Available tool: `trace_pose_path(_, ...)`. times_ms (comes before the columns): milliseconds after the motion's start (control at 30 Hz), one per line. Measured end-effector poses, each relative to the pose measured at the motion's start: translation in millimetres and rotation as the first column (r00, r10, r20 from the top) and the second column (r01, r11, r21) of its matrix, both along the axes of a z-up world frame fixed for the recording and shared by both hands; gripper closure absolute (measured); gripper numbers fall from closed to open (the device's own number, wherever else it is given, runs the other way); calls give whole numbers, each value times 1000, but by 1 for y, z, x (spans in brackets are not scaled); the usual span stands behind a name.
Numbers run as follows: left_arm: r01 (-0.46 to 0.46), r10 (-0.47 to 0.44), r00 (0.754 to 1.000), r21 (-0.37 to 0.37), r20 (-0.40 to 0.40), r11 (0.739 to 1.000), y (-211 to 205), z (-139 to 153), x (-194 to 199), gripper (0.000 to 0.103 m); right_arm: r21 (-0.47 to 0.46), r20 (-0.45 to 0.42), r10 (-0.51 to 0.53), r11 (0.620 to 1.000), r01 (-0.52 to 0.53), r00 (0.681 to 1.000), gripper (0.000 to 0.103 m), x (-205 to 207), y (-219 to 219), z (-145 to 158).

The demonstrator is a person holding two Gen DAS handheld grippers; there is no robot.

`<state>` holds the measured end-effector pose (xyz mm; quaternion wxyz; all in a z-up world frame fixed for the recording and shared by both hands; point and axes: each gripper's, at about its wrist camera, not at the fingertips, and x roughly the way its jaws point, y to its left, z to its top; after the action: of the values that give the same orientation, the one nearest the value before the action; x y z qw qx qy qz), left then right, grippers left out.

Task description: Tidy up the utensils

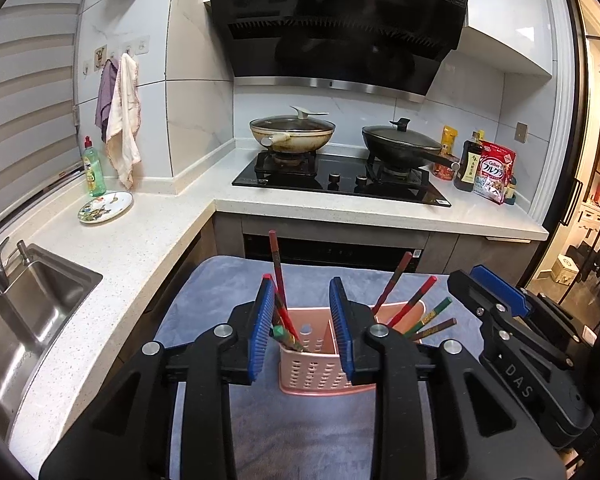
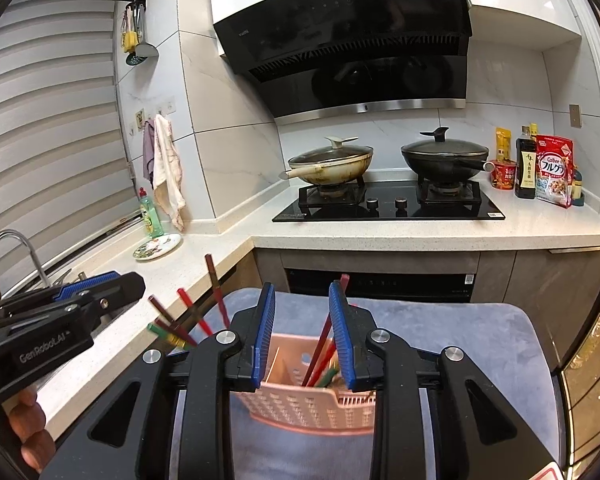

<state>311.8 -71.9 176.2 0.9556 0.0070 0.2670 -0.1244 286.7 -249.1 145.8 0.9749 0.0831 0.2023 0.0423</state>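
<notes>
**Pink caddy nearly loaded**

Pink plastic utensil caddy (image 1: 320, 372) stands on the grey towel (image 1: 220, 280), chopsticks (image 1: 278, 268) upright in its left compartment and more leaning in the right (image 2: 320, 344). No loose utensils show on the towel, so sorting looks close to done. Left gripper (image 1: 302, 330) and right gripper (image 2: 302, 332) both hover over the caddy, jaws wide, holding nothing.

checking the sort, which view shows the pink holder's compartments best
The left wrist view: the pink perforated plastic utensil holder sits centred, its divider and the chopsticks in both end compartments visible. In the right wrist view the holder lies low behind the right hand-held gripper, showing less of its interior.
</notes>
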Motion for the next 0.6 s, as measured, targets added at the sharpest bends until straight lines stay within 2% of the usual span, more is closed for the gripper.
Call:
trace_pose_path(367, -11, 11, 1000, 42, -7, 999, 3, -11, -33, 76, -2, -22, -4, 1000, 4, 1000, 75, -47, 3, -3)
trace_pose_path(500, -18, 18, 1000, 57, -12, 998, 4, -18, -47, 75, -29, -39, -6, 1000, 5, 999, 75, -65, 9, -8)
trace_pose_path(600, -25, 27, 1000, 70, -16, 997, 6, -22, -55, 74, -37, -46, -15, 999, 13, 999, 61, -78, 12, -11)
